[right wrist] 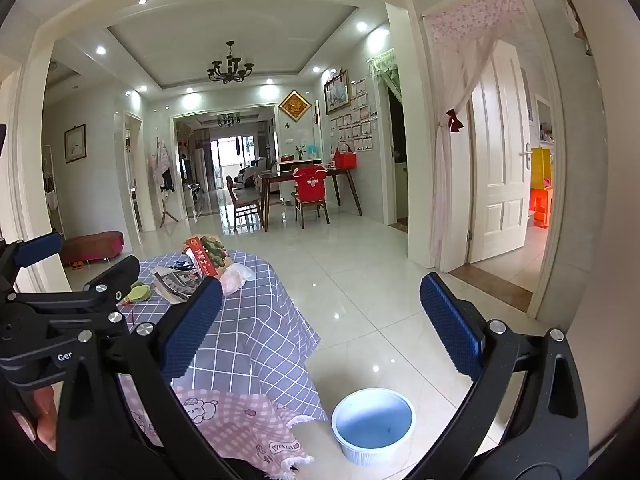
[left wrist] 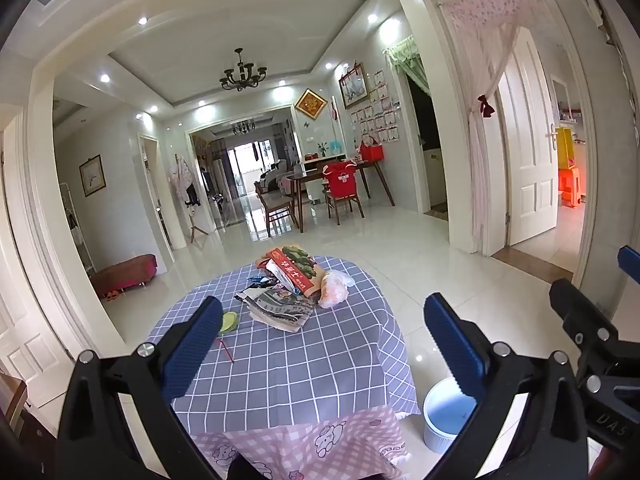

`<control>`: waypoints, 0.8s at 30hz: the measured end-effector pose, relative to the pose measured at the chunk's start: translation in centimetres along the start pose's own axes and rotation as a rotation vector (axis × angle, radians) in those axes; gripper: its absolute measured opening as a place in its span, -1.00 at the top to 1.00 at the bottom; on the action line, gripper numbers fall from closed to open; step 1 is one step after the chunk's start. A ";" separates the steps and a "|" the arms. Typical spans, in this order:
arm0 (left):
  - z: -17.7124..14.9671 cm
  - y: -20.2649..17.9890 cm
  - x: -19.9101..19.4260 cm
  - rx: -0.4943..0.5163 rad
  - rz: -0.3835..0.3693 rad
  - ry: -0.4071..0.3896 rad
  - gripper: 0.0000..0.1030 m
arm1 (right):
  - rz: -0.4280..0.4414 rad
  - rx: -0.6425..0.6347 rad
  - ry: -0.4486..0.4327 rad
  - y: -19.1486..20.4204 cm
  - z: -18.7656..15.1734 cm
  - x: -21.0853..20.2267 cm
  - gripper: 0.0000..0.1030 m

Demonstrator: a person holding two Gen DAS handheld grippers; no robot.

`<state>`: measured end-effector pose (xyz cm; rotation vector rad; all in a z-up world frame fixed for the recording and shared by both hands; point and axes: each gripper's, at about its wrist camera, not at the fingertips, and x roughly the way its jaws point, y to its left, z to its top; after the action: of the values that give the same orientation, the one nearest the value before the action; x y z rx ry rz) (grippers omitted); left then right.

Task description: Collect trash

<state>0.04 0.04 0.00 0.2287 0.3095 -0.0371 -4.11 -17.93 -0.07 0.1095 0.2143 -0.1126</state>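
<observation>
Left wrist view: the left gripper (left wrist: 322,344) hangs over the near part of the bench (left wrist: 288,364) with its jaws spread wide and nothing between them, aimed slightly down at the trash, which suggests a reach is being lined up. The trash sits toward the far edge: a red box (left wrist: 290,266), a newspaper (left wrist: 280,308) in front of it, a plastic bag (left wrist: 334,286) at its right, a green lid (left wrist: 229,321) nearer the left edge. A bin (left wrist: 446,416) stands on the floor off the bench's near right corner, likely placed there to receive the trash. Right wrist view: the right gripper (right wrist: 320,328) is likewise wide apart and empty, held off the bench's right edge above the floor, with the bin (right wrist: 374,424) just below it. The box (right wrist: 206,256), newspaper (right wrist: 178,282) and bag (right wrist: 236,278) lie untouched.
</observation>
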 end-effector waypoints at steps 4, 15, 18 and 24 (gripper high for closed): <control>0.0 0.3 0.0 -0.005 -0.004 -0.003 -0.92 | -0.001 0.003 0.002 0.0 0.0 0.0 -0.88; 0.0 0.0 -0.1 0.010 0.009 -0.007 -0.92 | 0.000 0.006 0.000 0.0 0.0 0.0 -0.88; -0.1 0.1 -0.2 0.010 0.009 -0.007 -0.92 | -0.001 0.005 0.001 0.0 0.1 0.0 -0.88; 0.0 0.0 0.0 0.012 0.009 -0.006 -0.92 | -0.002 0.006 0.002 0.0 0.1 0.0 -0.88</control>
<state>0.03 0.09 -0.01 0.2418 0.3025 -0.0304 -4.10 -17.94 0.00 0.1149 0.2161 -0.1148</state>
